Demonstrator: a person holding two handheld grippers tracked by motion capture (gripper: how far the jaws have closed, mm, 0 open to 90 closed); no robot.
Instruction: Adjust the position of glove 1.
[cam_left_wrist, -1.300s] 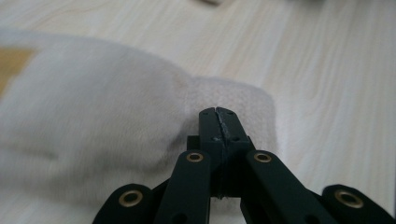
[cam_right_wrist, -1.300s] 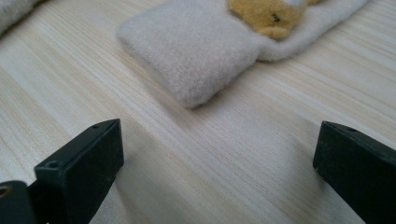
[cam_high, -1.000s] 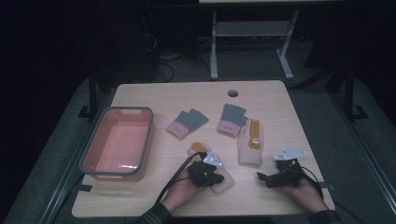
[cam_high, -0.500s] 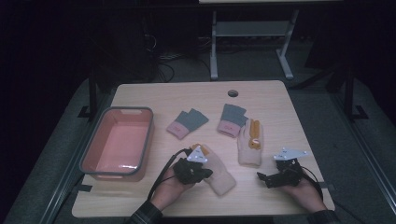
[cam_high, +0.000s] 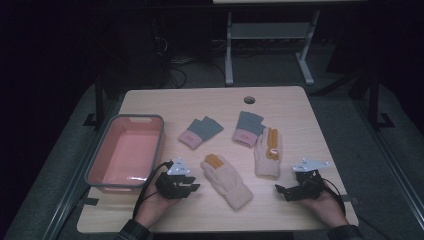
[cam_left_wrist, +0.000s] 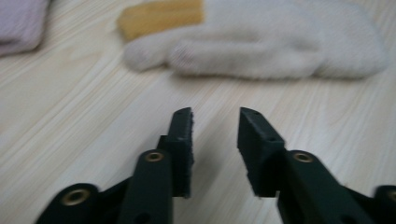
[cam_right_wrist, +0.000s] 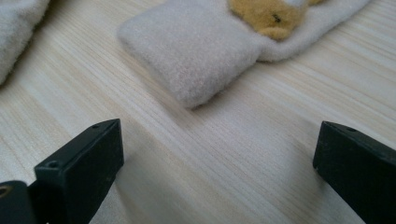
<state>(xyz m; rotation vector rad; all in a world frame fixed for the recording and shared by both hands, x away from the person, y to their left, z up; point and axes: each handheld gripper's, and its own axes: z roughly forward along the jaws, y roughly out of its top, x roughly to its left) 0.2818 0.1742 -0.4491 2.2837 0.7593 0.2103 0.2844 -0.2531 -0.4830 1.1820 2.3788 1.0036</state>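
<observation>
Your left gripper (cam_high: 194, 187) has just been opening its jaws; they stand at a narrow gap with nothing between them, only bare wood under the tips. At about two o'clock from it, just beside, lies the cream fleece mitten with the mustard-yellow patch (cam_high: 226, 180), flat on the pale wooden table (cam_high: 300, 107), cuff toward you and to the right. Your right gripper (cam_high: 280, 190) sits low at the near right with its jaws spread wide and empty. Straight ahead of it, at twelve o'clock, lies the second cream mitten with a yellow patch (cam_high: 268, 152). I judge the fleece soft, light and floppy: it will sag and fold when lifted. Pinch the thick cuff edge, where the fabric doubles, rather than the thin fingertip end
</observation>
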